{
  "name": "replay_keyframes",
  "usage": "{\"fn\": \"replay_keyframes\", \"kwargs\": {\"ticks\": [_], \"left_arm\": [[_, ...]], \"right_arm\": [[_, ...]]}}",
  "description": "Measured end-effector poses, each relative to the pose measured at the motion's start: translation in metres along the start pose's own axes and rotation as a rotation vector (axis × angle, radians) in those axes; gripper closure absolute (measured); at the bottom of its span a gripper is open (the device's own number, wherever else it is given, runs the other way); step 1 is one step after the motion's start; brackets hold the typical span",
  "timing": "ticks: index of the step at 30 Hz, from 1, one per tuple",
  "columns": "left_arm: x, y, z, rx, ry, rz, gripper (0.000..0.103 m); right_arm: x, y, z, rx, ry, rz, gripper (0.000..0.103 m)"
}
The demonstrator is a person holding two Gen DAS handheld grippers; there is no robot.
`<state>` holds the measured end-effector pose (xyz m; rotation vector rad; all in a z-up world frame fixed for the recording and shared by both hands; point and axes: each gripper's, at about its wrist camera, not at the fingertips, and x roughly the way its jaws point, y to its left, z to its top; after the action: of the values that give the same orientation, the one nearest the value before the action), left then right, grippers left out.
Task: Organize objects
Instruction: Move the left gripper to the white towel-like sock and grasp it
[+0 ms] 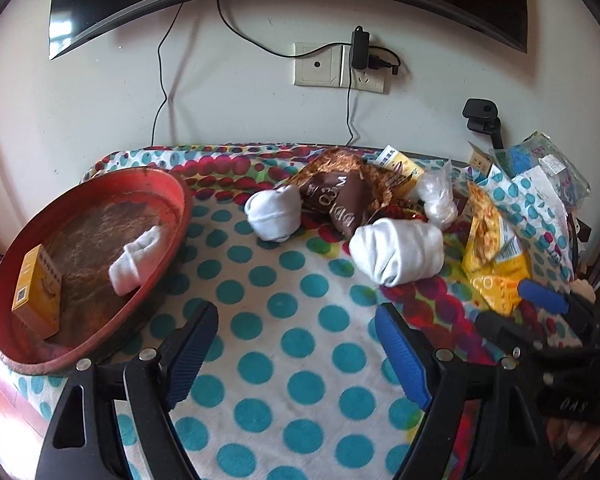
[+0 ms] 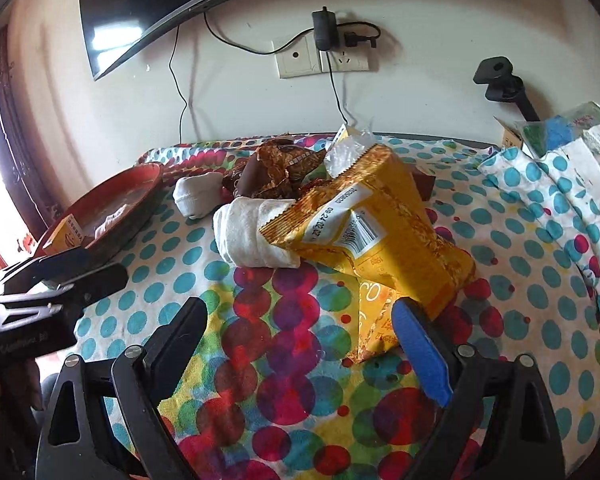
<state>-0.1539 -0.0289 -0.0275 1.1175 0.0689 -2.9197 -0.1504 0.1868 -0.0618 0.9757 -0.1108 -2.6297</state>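
A red round tray [image 1: 180,216] at the left holds a yellow box [image 1: 38,292] and a rolled white sock [image 1: 136,260]. Two more rolled white socks [image 1: 274,216] [image 1: 398,254] lie on the dotted cloth near a brown snack bag [image 1: 340,196] and a yellow snack bag [image 1: 488,248]. My left gripper [image 1: 296,320] is open and empty over the cloth, short of the socks. My right gripper [image 2: 300,316] is open and empty, its right finger beside the yellow snack bag [image 2: 380,224], which lies over a sock [image 2: 248,236]. The tray also shows in the right wrist view [image 2: 140,184].
A clear plastic bag [image 1: 438,196] and another yellow box [image 1: 404,164] lie behind the snacks. Bags and a carton pile up at the far right [image 1: 540,164]. A wall with a socket [image 1: 340,68], cables and a screen stands behind the table. A black clamp mount [image 1: 484,120] stands at the right.
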Motion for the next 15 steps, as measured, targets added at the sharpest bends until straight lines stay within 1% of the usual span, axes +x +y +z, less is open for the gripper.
{"fn": "replay_keyframes", "kwargs": {"ticks": [2,4,8,12,15], "left_arm": [[0.005,-0.017,0.011,0.03,-0.014,-0.012,0.02],[0.015,-0.034,0.02,0.071,-0.014,-0.009,0.02],[0.038,-0.063,0.031,0.121,0.015,0.015,0.02],[0.059,-0.077,0.035,0.131,0.052,0.023,0.02],[0.071,-0.081,0.036,0.129,0.069,0.04,0.02]], "right_arm": [[-0.009,-0.01,-0.004,0.025,-0.024,-0.003,0.01],[-0.015,-0.022,-0.01,0.07,-0.03,-0.011,0.005],[-0.019,-0.048,-0.018,0.163,-0.016,-0.023,0.004],[-0.021,-0.066,-0.019,0.253,-0.013,-0.012,0.004],[-0.02,-0.072,-0.018,0.277,-0.013,-0.008,0.004]]}}
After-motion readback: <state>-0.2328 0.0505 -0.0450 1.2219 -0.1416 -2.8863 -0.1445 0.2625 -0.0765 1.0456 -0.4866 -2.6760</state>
